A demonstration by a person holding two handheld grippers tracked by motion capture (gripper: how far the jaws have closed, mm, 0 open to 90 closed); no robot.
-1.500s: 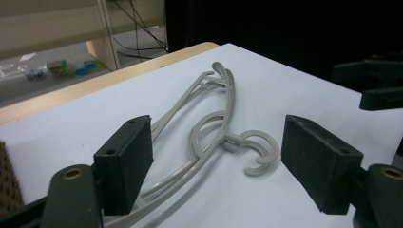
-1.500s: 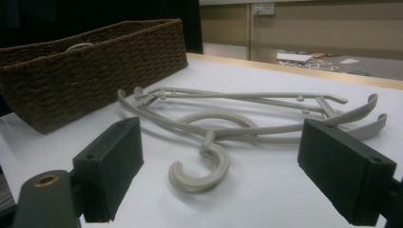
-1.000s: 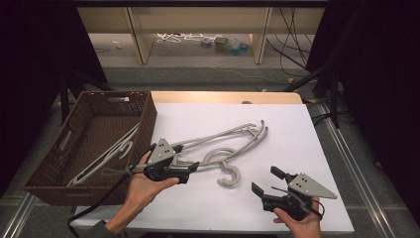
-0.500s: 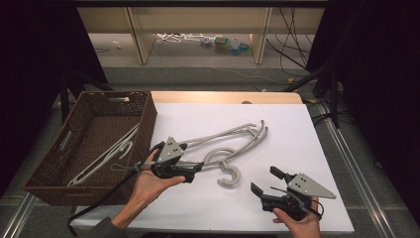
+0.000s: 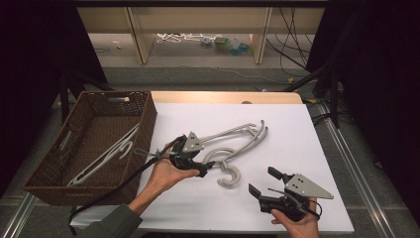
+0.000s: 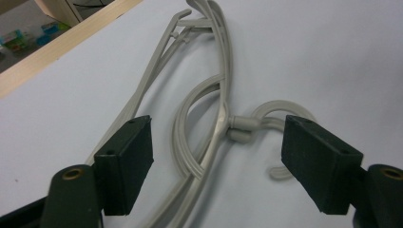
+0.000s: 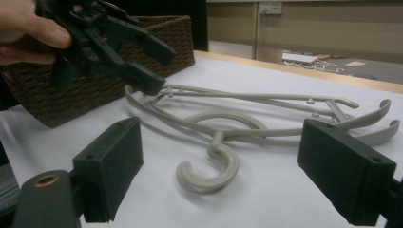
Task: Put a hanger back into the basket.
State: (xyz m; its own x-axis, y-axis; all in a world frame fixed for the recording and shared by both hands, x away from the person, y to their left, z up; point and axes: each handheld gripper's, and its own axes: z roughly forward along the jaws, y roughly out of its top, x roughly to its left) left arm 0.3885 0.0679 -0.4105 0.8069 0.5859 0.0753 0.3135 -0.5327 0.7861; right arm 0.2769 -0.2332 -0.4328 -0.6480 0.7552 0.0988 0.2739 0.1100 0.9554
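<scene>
Grey plastic hangers [image 5: 237,141] lay stacked on the white worktop [image 5: 297,129] in the high view, just right of the wicker basket [image 5: 49,173], which held another hanger [image 5: 106,153]. Left tongs [image 5: 208,167] hovered over the stack's near end, jaws just closing a little. Right tongs [image 5: 261,181] sat apart near the front edge, released.

Left gripper view: left tongs [image 6: 216,156] straddled the hangers [image 6: 209,123], pads not pressing.

Right gripper view: right tongs [image 7: 228,183] gaped, empty; hooks [image 7: 209,166] lay on the worktop beyond.
</scene>
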